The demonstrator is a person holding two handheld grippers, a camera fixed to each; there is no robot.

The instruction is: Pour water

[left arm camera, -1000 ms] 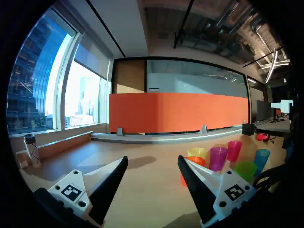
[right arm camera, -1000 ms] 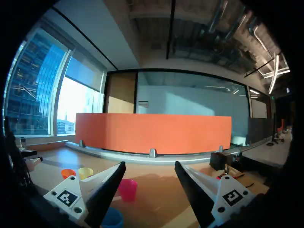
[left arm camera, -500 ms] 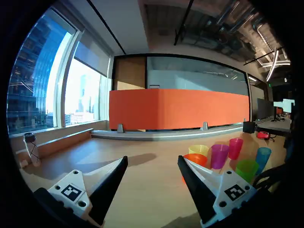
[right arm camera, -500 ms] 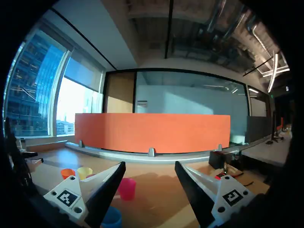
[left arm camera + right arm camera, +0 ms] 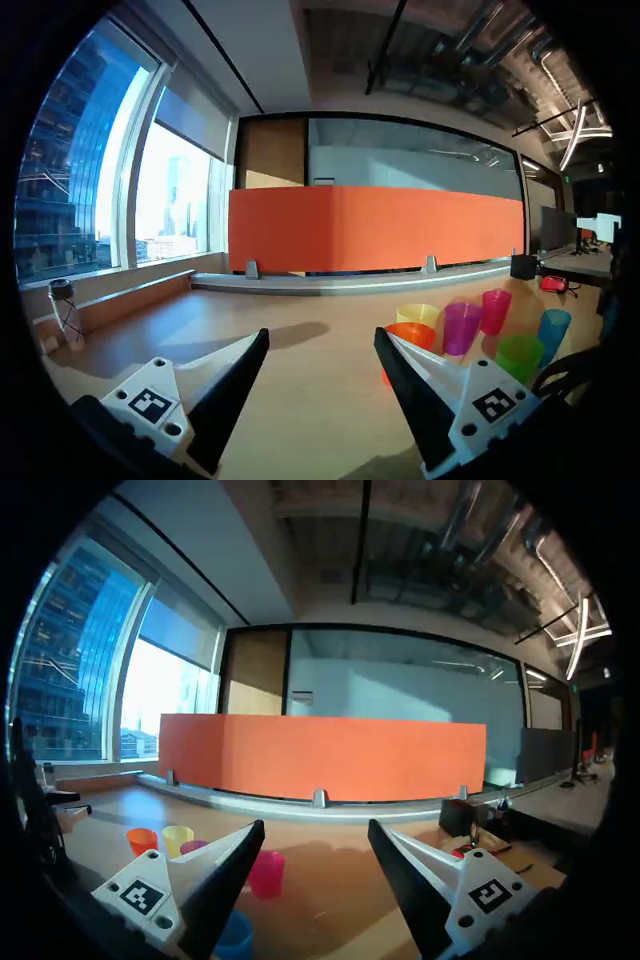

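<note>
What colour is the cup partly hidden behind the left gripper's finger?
Orange. The cup shows best in the left gripper view, beside the yellow one.

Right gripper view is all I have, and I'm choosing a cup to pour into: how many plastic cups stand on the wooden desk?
Observer: Six in the left gripper view, one of them a green translucent plastic cup.
Operator: Is the left gripper carrying anything?
Observer: No, the left gripper is open with nothing between its fingers.
Operator: Which cup lies closest to its line?
Observer: The orange plastic cup, partly behind the finger at the right of that view.
</note>
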